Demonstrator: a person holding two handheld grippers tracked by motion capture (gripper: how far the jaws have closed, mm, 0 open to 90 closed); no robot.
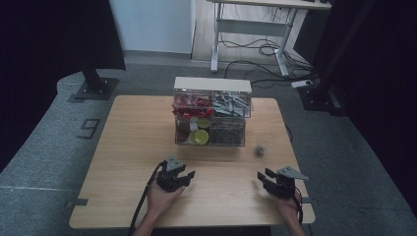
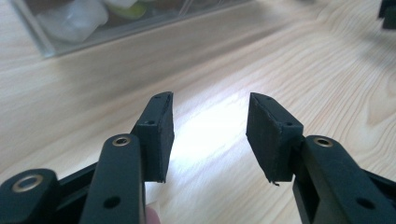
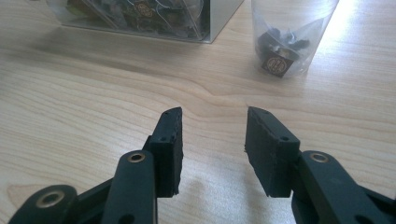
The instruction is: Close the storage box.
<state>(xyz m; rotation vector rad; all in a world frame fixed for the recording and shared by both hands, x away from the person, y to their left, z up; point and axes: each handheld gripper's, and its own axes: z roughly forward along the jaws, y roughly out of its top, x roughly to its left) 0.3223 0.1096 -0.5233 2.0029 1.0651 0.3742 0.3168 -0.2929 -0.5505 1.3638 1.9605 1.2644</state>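
Hidden, cropped and unclear parts

In the high view the bin's point(image 1: 212, 112) contents are too small to name, the cup point(image 1: 259, 150) is a grey blur, and the person's forearms run off the bottom edge. In the left gripper view the bin point(image 2: 70, 28) is blurred and cut by the top edge, and a dark shape point(image 2: 387, 11) at the top right corner is cropped beyond telling. In the right gripper view the cup point(image 3: 289, 37) loses its rim to the top edge; the label on the dark piece point(image 3: 278, 63) inside is unreadable.
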